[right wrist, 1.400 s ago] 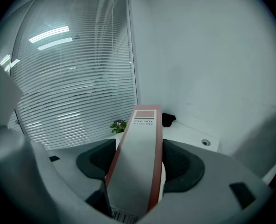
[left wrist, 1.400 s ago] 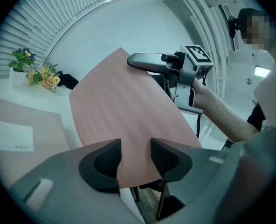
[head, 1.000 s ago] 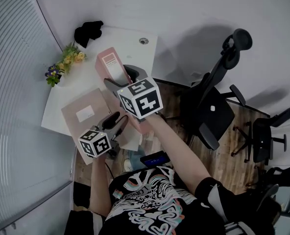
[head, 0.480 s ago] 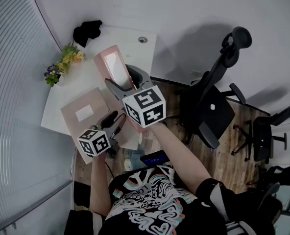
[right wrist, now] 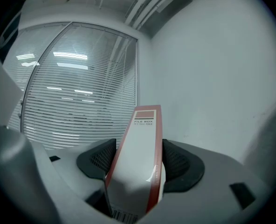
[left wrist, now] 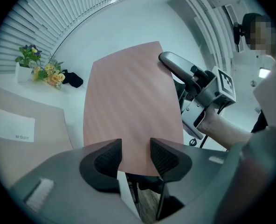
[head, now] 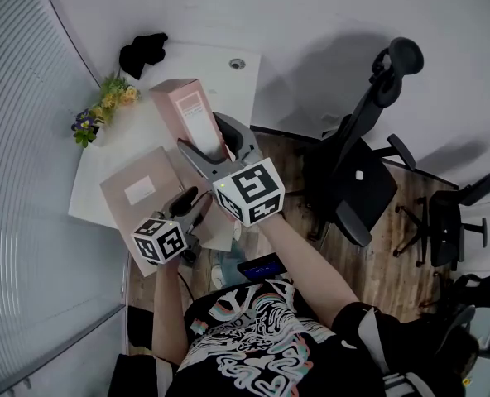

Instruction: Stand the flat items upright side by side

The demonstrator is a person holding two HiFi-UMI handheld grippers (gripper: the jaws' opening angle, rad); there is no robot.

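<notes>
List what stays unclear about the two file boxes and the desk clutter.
- Pink file box, lower end: the right tool covers it in the head view, and the bottom edge of the right gripper view cuts it off.
- Flat box, label print: too small in the head and left gripper views.
- Black thing at the far corner of the table: too dark to name.

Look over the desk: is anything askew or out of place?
Yes. The pink file box hangs tilted above the white desk, clamped in the right gripper's jaws, not standing upright. The beige box lies flat on the desk.
</notes>
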